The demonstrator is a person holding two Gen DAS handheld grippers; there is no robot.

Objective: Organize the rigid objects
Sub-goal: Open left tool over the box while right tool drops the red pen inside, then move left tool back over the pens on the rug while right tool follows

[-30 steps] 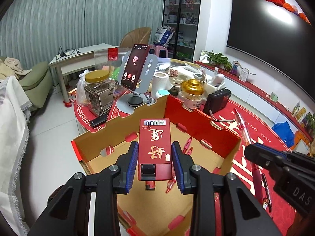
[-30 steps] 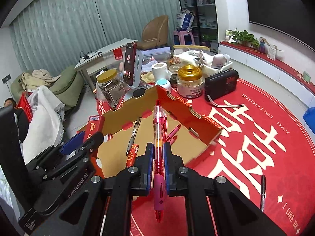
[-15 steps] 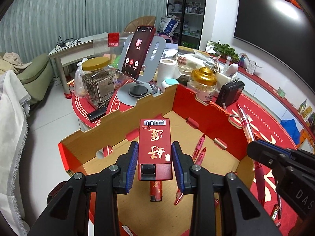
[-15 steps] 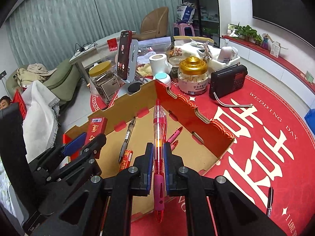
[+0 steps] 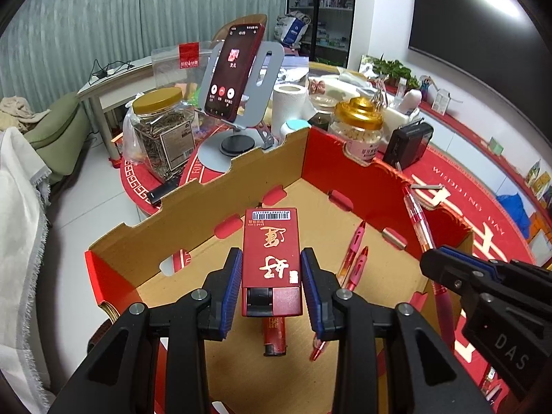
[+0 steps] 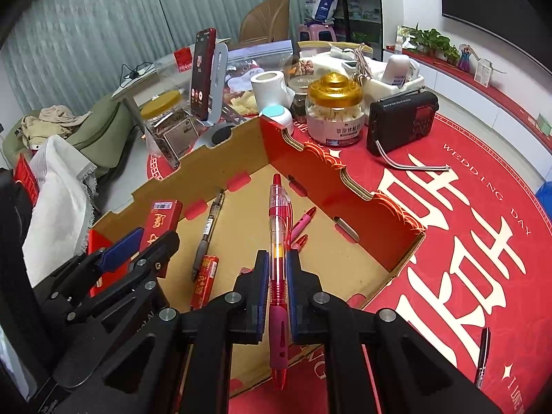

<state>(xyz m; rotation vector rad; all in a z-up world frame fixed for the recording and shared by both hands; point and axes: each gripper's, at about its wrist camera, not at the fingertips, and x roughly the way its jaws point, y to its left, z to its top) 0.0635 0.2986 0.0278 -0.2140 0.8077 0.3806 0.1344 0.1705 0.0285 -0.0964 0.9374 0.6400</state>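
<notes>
"WEDDING DAY" on red tablecloth [image 6: 483,207]

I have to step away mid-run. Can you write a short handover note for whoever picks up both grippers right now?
Left gripper: shut on the red box, held above the cardboard tray.
Right gripper: shut on the red pen, held above the tray's near edge.
Already in the tray: two pink pens, a black pen, a red lighter.
Left to do: set down the red box and the red pen in the tray, then fetch the black pen that lies on the red tablecloth outside the tray.
</notes>
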